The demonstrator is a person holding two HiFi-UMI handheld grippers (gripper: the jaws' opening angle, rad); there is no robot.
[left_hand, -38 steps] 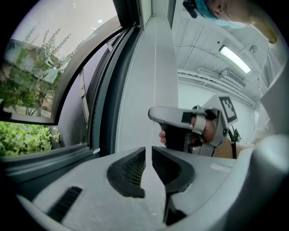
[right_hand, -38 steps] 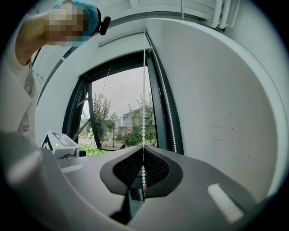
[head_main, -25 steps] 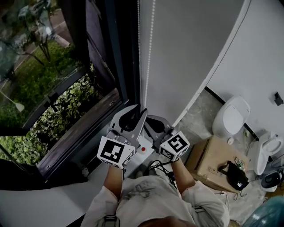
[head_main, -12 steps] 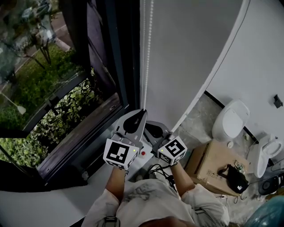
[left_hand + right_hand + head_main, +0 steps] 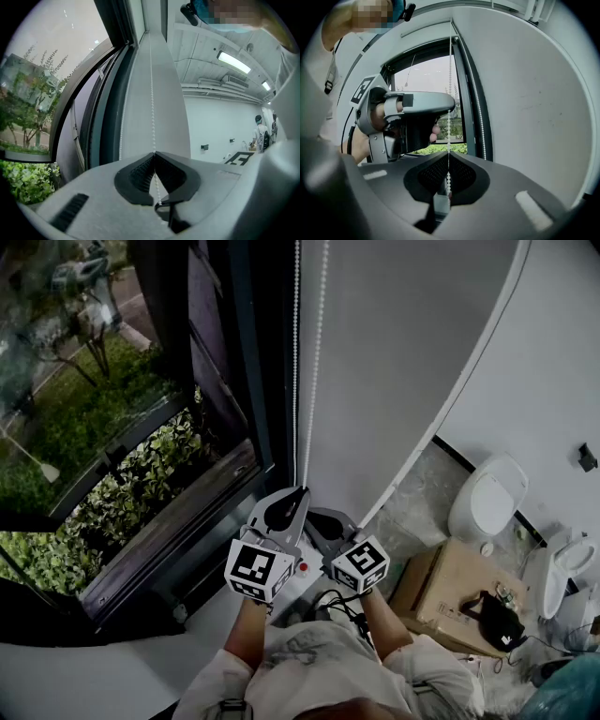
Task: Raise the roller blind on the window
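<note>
Since the earlier frames both grippers have slid a little down the chain toward you, cubes lower in the head view, and nothing else has shifted. Left gripper [image 5: 153, 153] is clenched on the bead chain [image 5: 151, 108]: pads meet, beads run straight through the closed tips. Right gripper [image 5: 448, 154] is clamped on the chain too, just below and beside the left one. Its own view shows the strand dropping past the left jaw tip and into its pads, so you look to be on one strand with both. The second strand [image 5: 318, 352] hangs free just right of it. The roller blind [image 5: 403, 362] is the grey sheet right of the chain, and it reads as still well down, reaching behind your grippers. The window [image 5: 103, 437] and its dark frame [image 5: 246, 381] sit left of the chain.

Likely risks from here:
- With both jaws locked on one strand, hauling with one while the other holds gives no travel and only loads the chain. Let one go before each pull.
- The pads pinch between beads, so a quick tug could let beads skip through.
- Pulling out from the wall instead of straight down could jump the chain off its top drive, which is out of view.
- I can't tell whether this strand raises or lowers, so the wrong one sends the blind down.
</note>
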